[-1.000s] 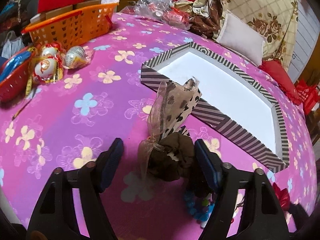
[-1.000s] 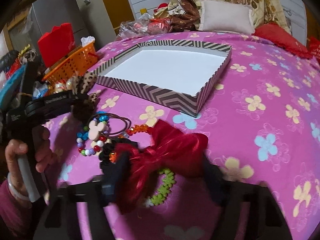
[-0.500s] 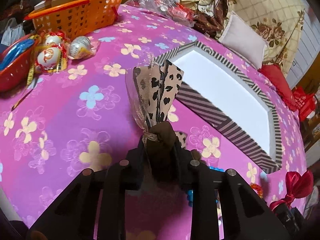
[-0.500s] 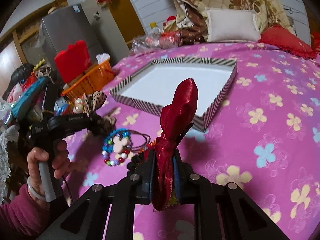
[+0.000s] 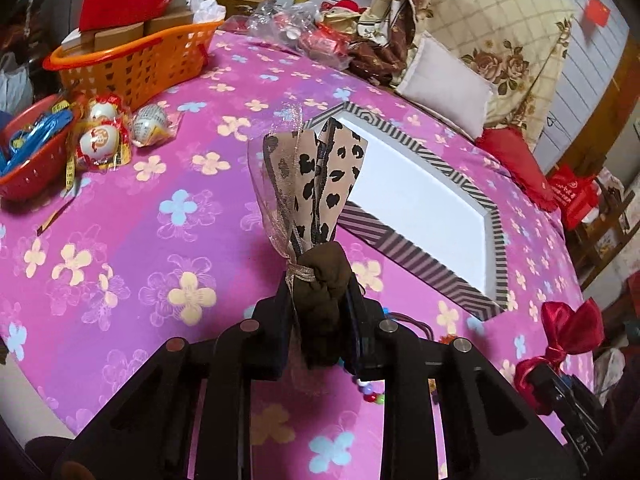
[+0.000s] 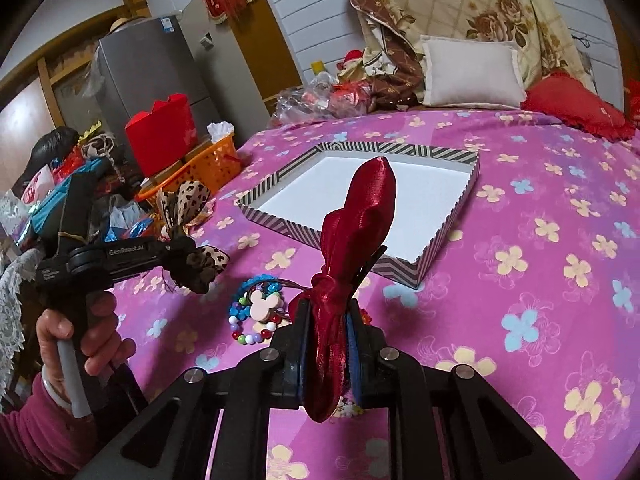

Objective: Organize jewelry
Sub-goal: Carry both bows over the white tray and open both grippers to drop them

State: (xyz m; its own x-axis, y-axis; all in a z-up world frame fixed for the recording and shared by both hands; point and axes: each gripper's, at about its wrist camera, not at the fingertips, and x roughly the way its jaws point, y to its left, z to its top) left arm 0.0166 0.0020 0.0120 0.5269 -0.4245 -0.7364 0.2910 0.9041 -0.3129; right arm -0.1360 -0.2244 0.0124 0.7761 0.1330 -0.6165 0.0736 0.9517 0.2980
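So both grippers are loaded: the left gripper [image 5: 320,320] is clamped tight on the brown knot of a leopard-print hair bow [image 5: 316,196], and the right gripper [image 6: 326,344] is pinched shut on a red satin hair bow [image 6: 360,216], both held up off the floral bedspread [image 6: 540,280]. I'd carry each one over the striped rim of the white-bottomed box [image 6: 448,232] before letting go, high enough that the ribbon tails don't snag. The box sits empty, so there's room inside. The beaded bracelets [image 6: 252,320] lie just beside the right gripper, so swing clear of them.

Orange basket [image 5: 132,66], white pillow [image 6: 472,72]
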